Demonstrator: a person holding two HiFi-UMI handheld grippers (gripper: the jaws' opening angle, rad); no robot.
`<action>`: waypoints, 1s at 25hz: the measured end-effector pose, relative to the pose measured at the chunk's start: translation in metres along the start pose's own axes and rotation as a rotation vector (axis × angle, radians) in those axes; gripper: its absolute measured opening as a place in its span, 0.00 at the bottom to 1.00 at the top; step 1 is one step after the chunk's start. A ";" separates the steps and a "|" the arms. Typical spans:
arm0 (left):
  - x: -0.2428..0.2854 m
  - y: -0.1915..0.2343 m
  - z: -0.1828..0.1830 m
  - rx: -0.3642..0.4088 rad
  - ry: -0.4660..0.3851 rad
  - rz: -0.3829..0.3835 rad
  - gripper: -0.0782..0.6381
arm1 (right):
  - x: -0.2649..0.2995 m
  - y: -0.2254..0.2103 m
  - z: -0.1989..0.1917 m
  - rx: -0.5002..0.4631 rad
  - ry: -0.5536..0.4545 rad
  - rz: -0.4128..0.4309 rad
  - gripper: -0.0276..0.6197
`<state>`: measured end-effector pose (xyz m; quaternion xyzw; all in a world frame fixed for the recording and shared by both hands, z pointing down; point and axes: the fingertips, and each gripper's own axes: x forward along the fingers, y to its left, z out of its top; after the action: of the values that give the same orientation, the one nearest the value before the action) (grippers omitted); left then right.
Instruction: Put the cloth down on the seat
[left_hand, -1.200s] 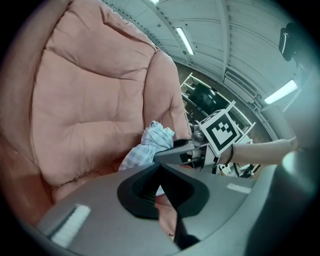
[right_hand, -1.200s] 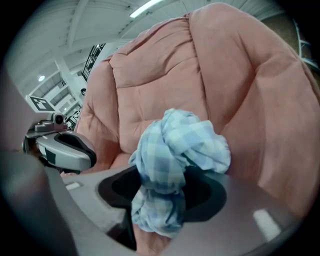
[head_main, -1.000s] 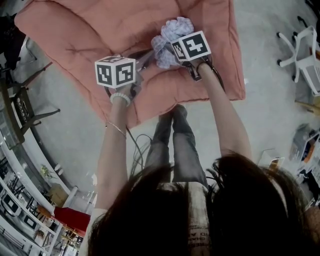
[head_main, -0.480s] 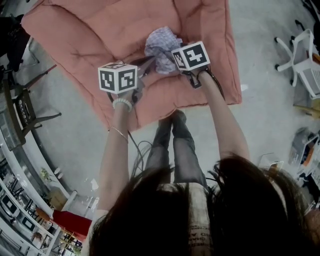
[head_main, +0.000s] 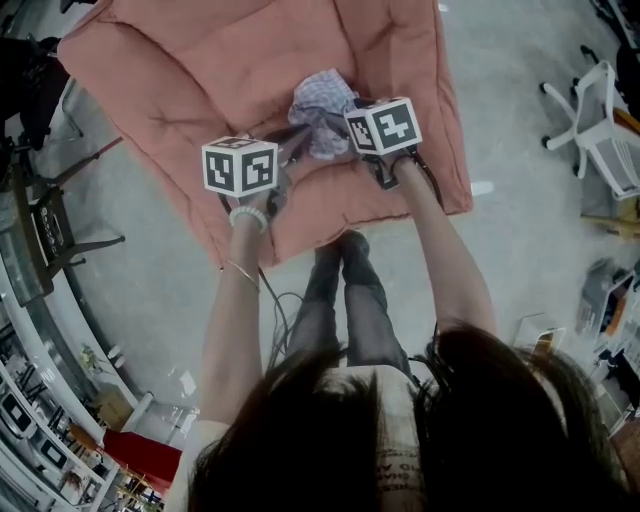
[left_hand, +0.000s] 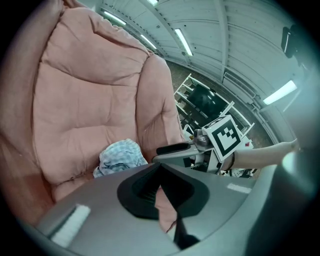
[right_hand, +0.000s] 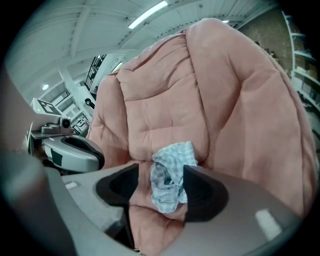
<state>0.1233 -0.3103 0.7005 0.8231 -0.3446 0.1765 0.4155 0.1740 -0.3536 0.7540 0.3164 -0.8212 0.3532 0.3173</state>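
Both tongs have drawn back from the seat (head_main: 190, 70) since 1 second ago; the left tongs (left_hand: 161, 175), pressed together, hold nothing. The cloth (head_main: 322, 100) lies bunched just ahead of the right tongs (right_hand: 160, 175), whose jaws have just been opening and stand spread. Best to lift straight away, snagging no fold.
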 end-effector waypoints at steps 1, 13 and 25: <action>-0.002 -0.002 0.002 0.001 -0.003 0.000 0.11 | -0.004 0.002 0.002 -0.006 -0.009 0.000 0.47; -0.030 -0.038 0.013 -0.003 -0.041 -0.010 0.11 | -0.054 0.036 0.019 -0.012 -0.080 0.047 0.32; -0.067 -0.078 0.038 0.025 -0.149 -0.008 0.11 | -0.113 0.069 0.042 0.041 -0.222 0.093 0.22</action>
<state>0.1321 -0.2798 0.5955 0.8403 -0.3692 0.1173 0.3793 0.1783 -0.3149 0.6210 0.3214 -0.8578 0.3470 0.2012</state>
